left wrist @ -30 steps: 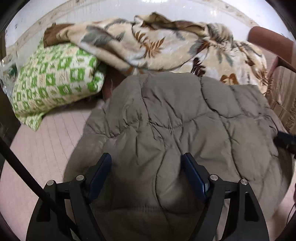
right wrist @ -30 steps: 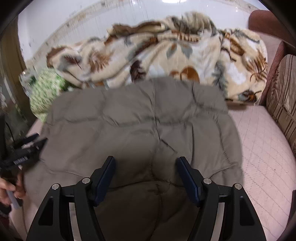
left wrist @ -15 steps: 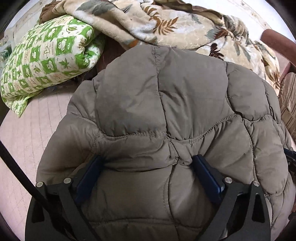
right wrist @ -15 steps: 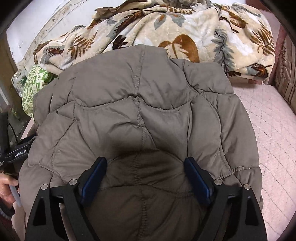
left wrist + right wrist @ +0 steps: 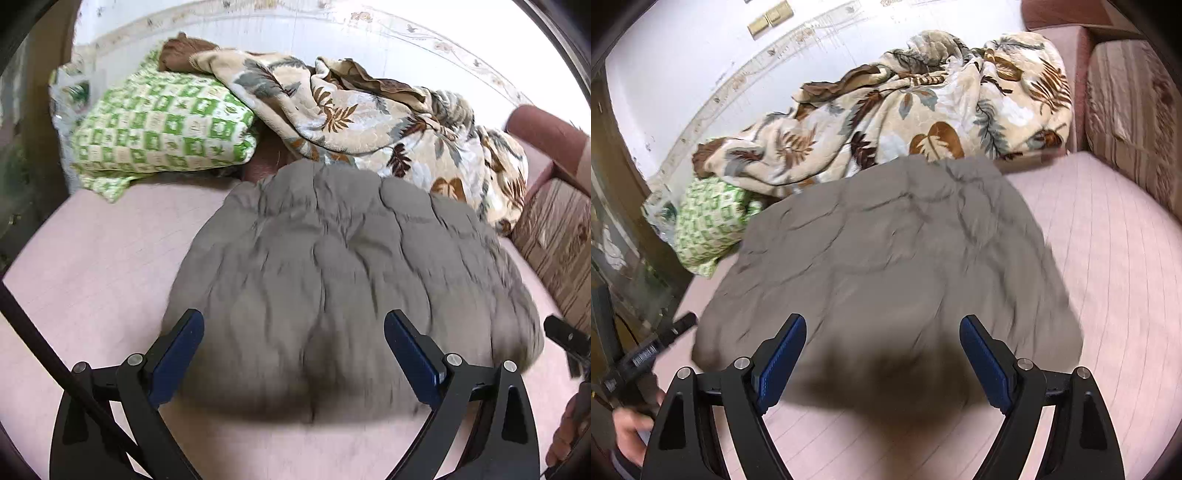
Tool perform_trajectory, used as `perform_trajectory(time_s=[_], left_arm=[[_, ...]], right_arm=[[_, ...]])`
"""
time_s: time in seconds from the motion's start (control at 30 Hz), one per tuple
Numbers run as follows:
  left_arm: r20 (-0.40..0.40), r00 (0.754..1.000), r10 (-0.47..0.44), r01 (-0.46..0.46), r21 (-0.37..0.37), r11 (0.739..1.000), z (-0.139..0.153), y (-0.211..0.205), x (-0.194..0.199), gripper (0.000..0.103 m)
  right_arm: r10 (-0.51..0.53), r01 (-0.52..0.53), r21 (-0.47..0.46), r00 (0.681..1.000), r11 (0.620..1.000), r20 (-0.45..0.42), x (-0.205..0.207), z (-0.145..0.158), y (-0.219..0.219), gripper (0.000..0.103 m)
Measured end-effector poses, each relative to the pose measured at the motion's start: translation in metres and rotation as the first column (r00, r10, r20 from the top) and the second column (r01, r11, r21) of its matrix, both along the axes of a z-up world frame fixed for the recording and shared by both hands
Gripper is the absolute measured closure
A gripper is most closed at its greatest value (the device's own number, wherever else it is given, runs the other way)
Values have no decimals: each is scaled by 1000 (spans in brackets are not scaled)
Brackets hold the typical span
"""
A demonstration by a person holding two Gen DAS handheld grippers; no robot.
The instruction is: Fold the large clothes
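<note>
A pink quilted bed (image 5: 103,266) carries everything. A grey padded jacket (image 5: 343,277), folded into a compact bundle, lies flat near its middle. At 12 o'clock from the jacket, a leaf-print blanket (image 5: 369,122) is heaped along the wall. At 10 o'clock lies a green-and-white checked pillow (image 5: 162,129), partly under the blanket.

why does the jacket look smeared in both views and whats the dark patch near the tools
Left wrist view: the grey jacket is motion-blurred, its quilting streaked, while the left tool stays sharp; a soft shadow lies under its near edge. Right wrist view: same smear on the jacket, with a heavy dark shadow between the right tool fingers. Fisheye bends the wall line in both.
</note>
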State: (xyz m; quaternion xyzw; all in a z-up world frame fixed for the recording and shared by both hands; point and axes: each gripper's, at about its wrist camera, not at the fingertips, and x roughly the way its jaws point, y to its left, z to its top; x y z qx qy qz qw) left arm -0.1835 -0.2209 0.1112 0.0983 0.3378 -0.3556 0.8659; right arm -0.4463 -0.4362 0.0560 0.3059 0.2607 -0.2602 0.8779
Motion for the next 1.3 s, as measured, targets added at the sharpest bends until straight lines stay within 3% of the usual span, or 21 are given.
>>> perform_trajectory(time_s=[0.23,0.33,0.4,0.5,0.57,0.87,1.3], left_arm=[[2,999,38,-38,36,999,-20,15,-21,4],[43,997,70,-72,47,996,-24,11,-15,4],[29,996,84,-85,43,995,-33,6,-6,4],[-6,994,105,-104,64,992,-54,-1,9,4],[-15,994,108,-107,70,992,-61,-5,15,4],[81,992,98,-110,161,981,-73,-26,11,3],[103,989,107,-123,169,978,-73,-26,9,3]], right_arm=[[56,-55,-116,998,992,5,12,17,49,15],[76,-74,-151,997,986,9,24,13,52,25],[75,-76,-145,997,986,-11,36,6,48,33],[73,-78,-123,996,989,-41,50,-10,39,37],[70,-78,-117,995,990,-77,58,-21,32,38],[63,-91,-135,977,987,-204,85,-56,27,37],[64,-96,-147,976,985,-208,83,-59,30,35]])
